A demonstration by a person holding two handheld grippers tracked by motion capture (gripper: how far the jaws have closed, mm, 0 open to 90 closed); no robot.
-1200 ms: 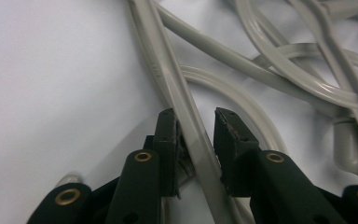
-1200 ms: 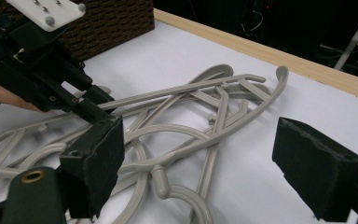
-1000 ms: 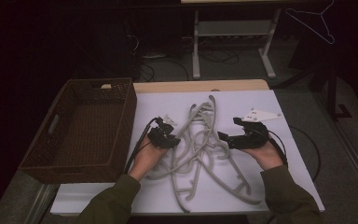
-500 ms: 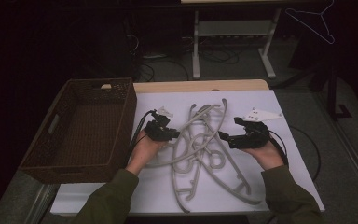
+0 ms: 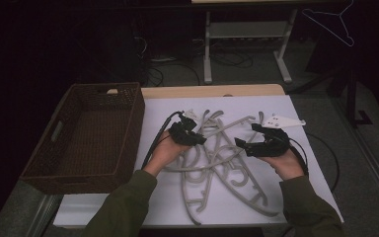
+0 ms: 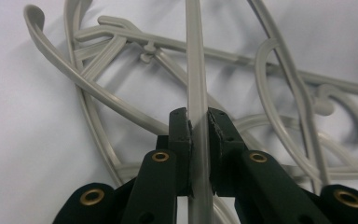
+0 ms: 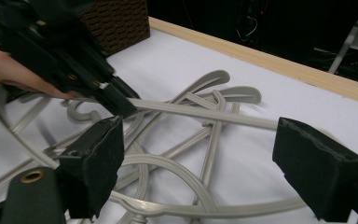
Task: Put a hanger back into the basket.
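1. so, high view first: a pile of grey plastic hangers lies tangled on the white table at the centre of the frame, with an empty brown wicker basket at centre left. the left gripper sits at the pile's left edge and grips one hanger bar, which runs from it toward the upper right above the others. the right gripper hovers at the pile's right edge, holding nothing.

2. next, the left gripper view: its jaws have just been closing and are now clamped on the hanger bar, which rises straight up the middle of the frame between the pads. the rest of the heap spreads across the upper half, loops and hooks crossing one another.

3. then the right gripper view: its own jaws stand wide apart at lower left and lower right, nothing between them, the heap below. the left gripper enters from the upper left with its bar stretching toward the right.

4. judging the step: one hanger is gripped and being worked free of the tangle, probably bound for the basket.

5. the next move likely calls for lifting slowly while the right gripper steadies the neighbouring hangers, since hooks could snag and drag others along.
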